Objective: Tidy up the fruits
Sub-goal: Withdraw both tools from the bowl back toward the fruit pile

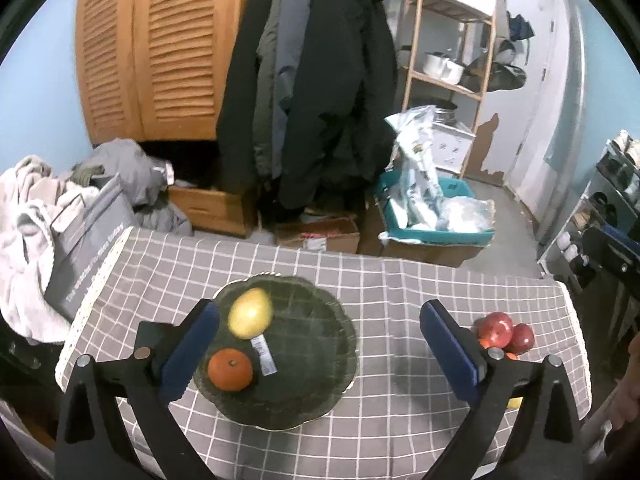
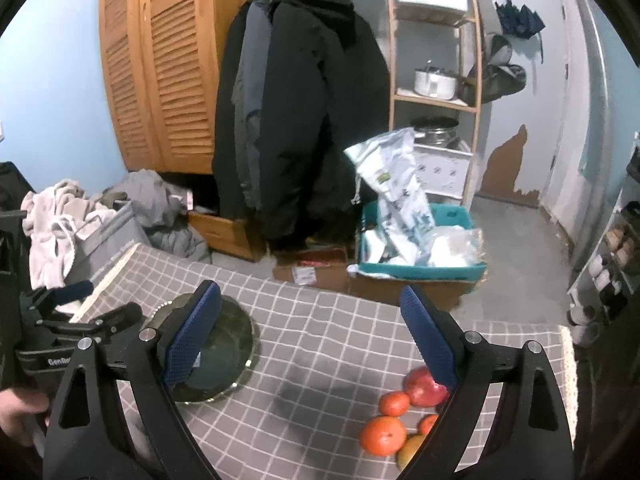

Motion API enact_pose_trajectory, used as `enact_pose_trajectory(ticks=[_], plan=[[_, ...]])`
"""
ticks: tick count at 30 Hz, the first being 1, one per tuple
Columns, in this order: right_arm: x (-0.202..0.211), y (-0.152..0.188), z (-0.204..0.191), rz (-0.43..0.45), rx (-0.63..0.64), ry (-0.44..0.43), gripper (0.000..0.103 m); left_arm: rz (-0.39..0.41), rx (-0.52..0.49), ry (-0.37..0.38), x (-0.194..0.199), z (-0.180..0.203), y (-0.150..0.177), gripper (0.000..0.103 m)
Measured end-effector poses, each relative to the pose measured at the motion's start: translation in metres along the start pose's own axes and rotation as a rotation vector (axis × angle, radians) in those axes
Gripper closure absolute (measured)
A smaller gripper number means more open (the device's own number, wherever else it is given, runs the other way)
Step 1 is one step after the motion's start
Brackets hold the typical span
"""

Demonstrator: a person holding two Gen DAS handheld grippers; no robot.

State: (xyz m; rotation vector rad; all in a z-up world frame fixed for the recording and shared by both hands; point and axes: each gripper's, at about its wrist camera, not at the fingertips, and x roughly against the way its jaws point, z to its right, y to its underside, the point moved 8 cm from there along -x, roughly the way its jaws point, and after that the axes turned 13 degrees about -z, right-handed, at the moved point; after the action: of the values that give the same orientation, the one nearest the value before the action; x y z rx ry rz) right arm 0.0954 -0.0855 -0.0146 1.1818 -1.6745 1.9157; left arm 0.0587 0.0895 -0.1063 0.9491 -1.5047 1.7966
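Grey checked tablecloth (image 1: pixel 400 292), louvred wooden wardrobe (image 1: pixel 148 48), hanging coats (image 1: pixel 320 100)

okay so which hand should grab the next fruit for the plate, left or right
Right, probably. The right gripper is open and empty with the loose oranges and apple just beneath its right finger. The left gripper, also open, hangs over the plate.

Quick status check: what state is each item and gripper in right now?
Left gripper: open, empty.
Right gripper: open, empty.
Plate: holds two fruits.
Pear: on plate.
Orange: on plate.
Apples: loose on tablecloth.
Tangerines: loose beside apples.
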Motion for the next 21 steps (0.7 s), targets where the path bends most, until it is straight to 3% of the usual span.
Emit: enact_pose_trajectory(ticks=[10,21], plan=[[0.024,0.015,0.042,0.023,-0.044,0.052,0.012,-0.001,-0.079,0.056,0.002,0.054,-0.003,0.001],[0.026,0.049,0.107,-0.020,-0.151,0.128,0.012,-0.068,-0.186,0.098,-0.019,0.120,0.006,0.001]])
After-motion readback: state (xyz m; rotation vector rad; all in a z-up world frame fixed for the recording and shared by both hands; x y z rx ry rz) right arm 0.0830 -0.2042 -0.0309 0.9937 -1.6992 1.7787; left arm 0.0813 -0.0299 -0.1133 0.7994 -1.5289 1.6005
